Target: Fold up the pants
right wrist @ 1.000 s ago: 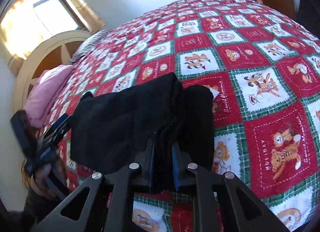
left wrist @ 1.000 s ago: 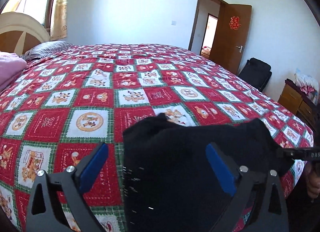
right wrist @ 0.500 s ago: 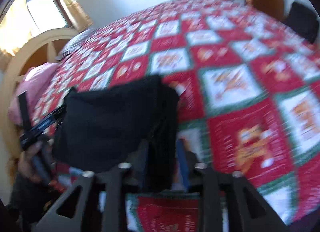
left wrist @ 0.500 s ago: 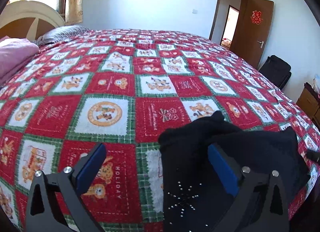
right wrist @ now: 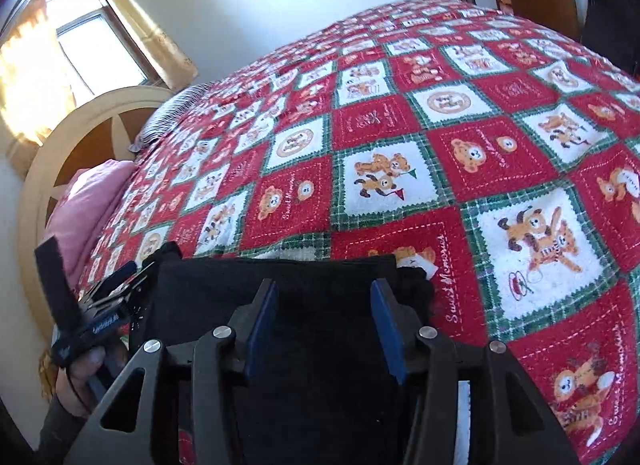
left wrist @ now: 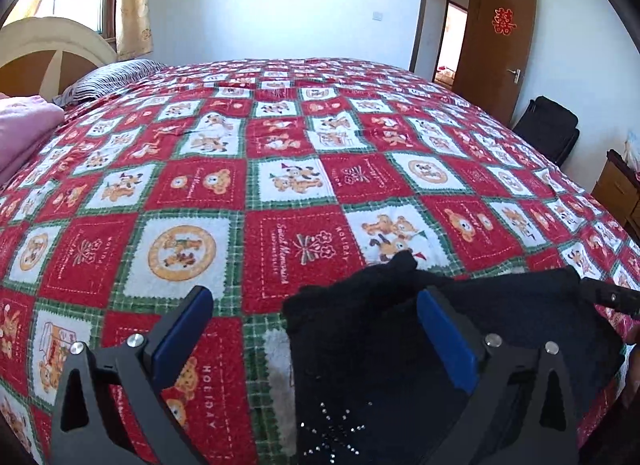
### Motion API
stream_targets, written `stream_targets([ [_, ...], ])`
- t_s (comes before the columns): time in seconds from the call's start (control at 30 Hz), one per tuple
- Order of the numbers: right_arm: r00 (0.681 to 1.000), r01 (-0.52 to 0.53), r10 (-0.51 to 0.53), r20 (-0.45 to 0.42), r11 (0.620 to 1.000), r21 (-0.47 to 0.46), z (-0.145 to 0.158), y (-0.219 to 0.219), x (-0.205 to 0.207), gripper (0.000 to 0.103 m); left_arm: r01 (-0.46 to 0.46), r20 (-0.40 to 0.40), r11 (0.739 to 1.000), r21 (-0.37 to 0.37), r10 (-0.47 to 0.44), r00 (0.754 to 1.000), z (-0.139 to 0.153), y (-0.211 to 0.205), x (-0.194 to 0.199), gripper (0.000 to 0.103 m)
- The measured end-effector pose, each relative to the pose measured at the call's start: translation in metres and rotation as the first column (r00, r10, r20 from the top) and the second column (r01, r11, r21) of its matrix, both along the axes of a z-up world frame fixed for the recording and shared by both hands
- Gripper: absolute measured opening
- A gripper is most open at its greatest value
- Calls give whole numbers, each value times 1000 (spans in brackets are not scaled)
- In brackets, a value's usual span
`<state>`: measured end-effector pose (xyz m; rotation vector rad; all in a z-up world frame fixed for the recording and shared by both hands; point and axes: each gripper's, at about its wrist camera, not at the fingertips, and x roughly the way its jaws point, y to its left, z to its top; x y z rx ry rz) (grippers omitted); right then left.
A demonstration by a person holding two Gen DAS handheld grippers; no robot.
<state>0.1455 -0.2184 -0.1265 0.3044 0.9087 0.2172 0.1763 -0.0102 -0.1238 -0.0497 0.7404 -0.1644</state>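
Released since 1s ago: right gripper (right wrist: 324, 321) opening over black pants (right wrist: 320, 385), probably untouched; left gripper (left wrist: 316, 329) spread wide.

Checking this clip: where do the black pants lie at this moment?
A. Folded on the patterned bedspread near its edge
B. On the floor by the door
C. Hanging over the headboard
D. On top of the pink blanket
A: the black pants rest as a folded bundle on the red and white bedspread close to its near edge, well apart from the pink blanket at the headboard.
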Motion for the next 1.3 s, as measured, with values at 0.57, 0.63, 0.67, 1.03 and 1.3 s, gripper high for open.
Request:
stream_targets([
  [0.57,999,-50,49,-11,967,-252,3,15,-83,14,42,16,999,-21,-42,999,1,-6,-53,103],
  [0.63,999,-52,54,-2,966,-253,6,11,-89,7,40,14,999,-22,-40,999,0,-5,-53,103],
  [0.67,998,-53,57,7,964,-260,8,10,-92,7,38,8,999,-27,-38,999,-1,-3,-52,103],
  [1.03,998,-54,58,-2,929,-367,-12,6,-96,5,32,-35,998,-45,-34,999,-18,1,-49,103],
  [1.3,994,9,32,103,926,-377,21,16,-104,42,23,-22,999,-26,-24,999,-16,1,-53,103],
])
